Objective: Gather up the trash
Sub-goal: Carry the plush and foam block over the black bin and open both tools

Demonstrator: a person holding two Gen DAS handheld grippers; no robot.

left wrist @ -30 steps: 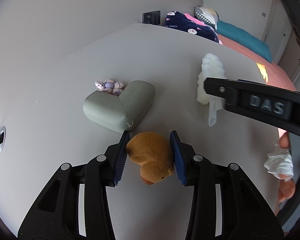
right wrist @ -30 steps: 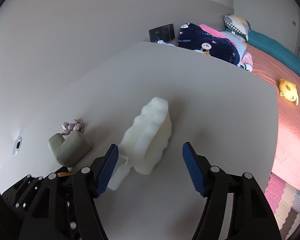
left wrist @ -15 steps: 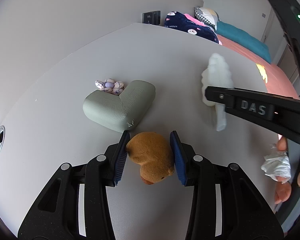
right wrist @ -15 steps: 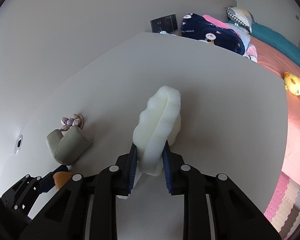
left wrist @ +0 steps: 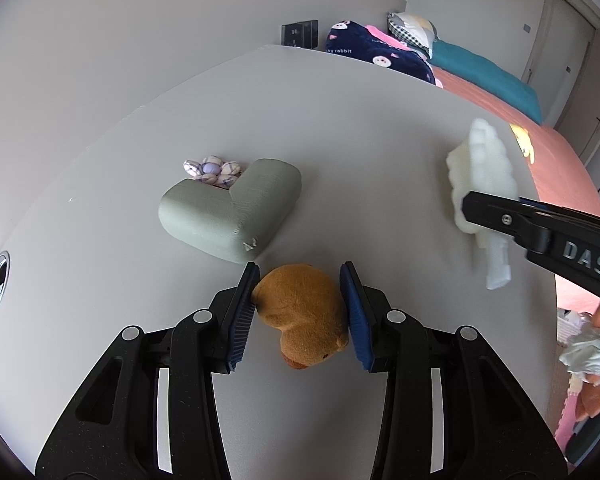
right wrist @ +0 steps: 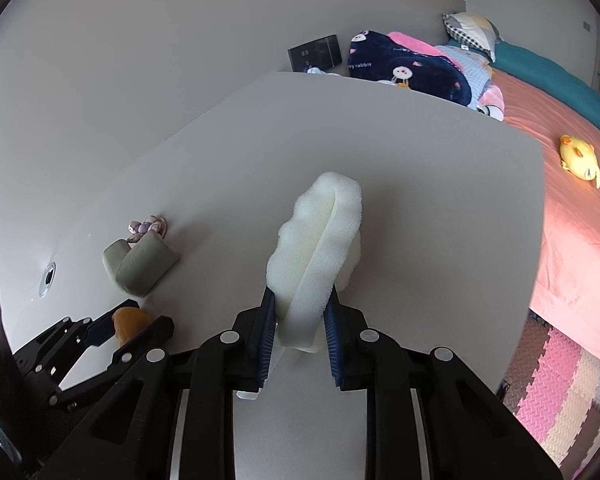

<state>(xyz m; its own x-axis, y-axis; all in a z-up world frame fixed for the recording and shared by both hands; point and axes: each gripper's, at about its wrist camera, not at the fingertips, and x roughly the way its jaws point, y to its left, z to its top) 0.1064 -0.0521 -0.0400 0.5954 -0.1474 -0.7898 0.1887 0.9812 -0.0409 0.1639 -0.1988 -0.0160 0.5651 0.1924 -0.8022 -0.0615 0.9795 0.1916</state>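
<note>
Since a second ago, our right tool has clenched on the white scalloped foam piece and tipped it up on edge over the grey table. Our left tool grips the brown plush toy.

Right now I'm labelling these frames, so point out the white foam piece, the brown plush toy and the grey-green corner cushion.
white foam piece [right wrist: 320, 248], right wrist view, middle of its ridged face.
brown plush toy [left wrist: 300, 304], left wrist view, its rounded back.
grey-green corner cushion [left wrist: 228, 208], left wrist view, at its bend.
</note>
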